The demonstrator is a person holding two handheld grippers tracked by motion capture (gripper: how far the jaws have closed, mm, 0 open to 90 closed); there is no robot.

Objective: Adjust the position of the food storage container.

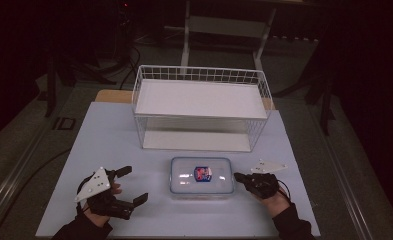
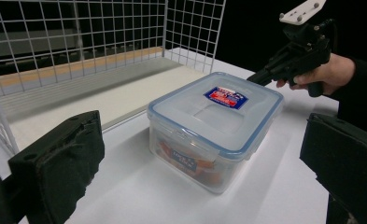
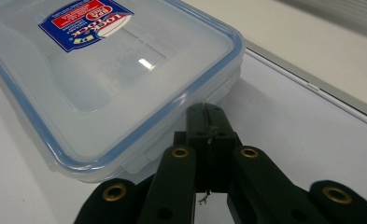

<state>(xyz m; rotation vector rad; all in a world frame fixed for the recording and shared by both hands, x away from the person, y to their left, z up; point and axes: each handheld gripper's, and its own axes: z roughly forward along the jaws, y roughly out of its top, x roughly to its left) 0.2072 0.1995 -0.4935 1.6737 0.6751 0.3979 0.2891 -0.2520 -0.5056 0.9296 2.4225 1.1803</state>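
The lidded container [image 1: 202, 176] is found at table front centre, long axis running 9 to 3 o'clock. The right gripper [image 1: 240, 177], jaws together, is nearer, touching its 3 o'clock end. The left gripper [image 1: 132, 185], jaws apart, is held off at 9 o'clock.

White wire basket [image 1: 201, 107] w/ white shelf on pale table [image 1: 109, 145], dark floor around.

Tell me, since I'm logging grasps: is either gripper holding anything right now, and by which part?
Nothing is held. The left gripper is wide open beside the container. The right gripper is shut with nothing between its jaws, its tip at the lid's edge.
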